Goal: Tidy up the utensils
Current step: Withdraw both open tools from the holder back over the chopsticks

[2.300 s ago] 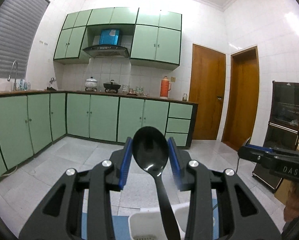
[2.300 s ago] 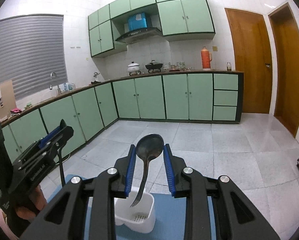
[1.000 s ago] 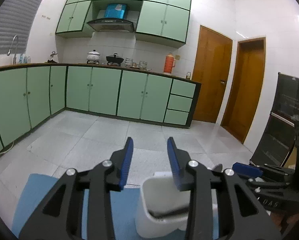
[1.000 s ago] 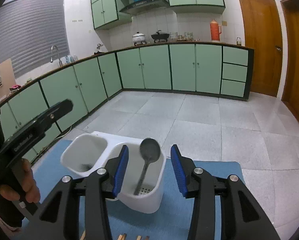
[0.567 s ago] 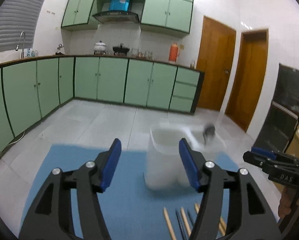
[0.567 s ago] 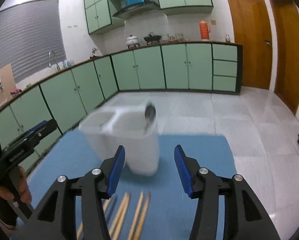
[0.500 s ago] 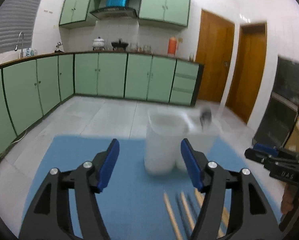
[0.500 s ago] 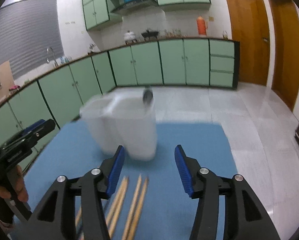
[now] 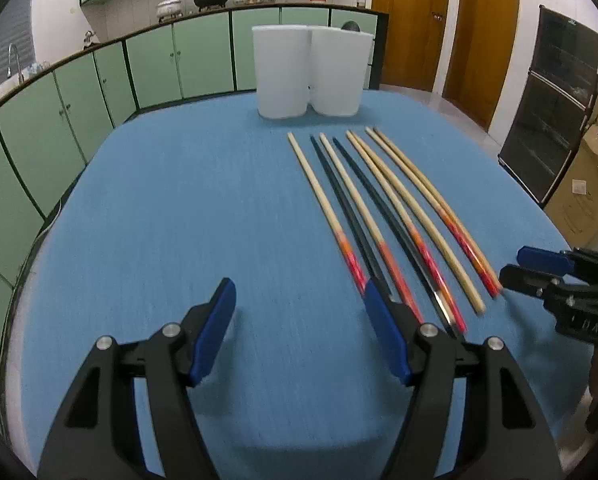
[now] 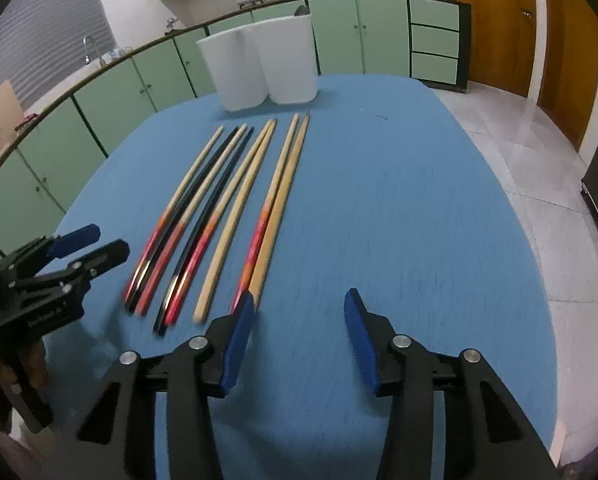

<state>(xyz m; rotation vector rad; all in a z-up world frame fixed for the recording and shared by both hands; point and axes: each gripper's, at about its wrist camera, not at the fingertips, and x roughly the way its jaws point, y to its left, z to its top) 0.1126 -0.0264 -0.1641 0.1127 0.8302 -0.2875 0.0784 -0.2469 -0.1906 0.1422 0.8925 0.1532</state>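
Observation:
Several chopsticks (image 9: 383,208), wooden with red ends and black ones, lie in a row on the blue table (image 9: 219,200), also in the right wrist view (image 10: 235,200). A white two-compartment utensil holder (image 9: 309,72) stands at the table's far end (image 10: 259,68); a dark spoon tip (image 9: 350,25) shows above its right compartment. My left gripper (image 9: 299,320) is open and empty, low over the near table, left of the chopstick ends. My right gripper (image 10: 299,316) is open and empty, right of the chopstick ends. Each gripper shows in the other's view (image 9: 559,276) (image 10: 59,256).
Green kitchen cabinets (image 9: 99,80) line the wall behind. Wooden doors (image 9: 459,32) and a dark cabinet (image 9: 555,120) stand at the right, with a cardboard box (image 9: 583,196) beside the table. The table's rounded edge runs along the left (image 9: 31,256).
Both grippers have let go of their spoons into the holder, pulled back toward the near end of the table and lowered. Both jaws stand wider open. The chopsticks have come into full view.

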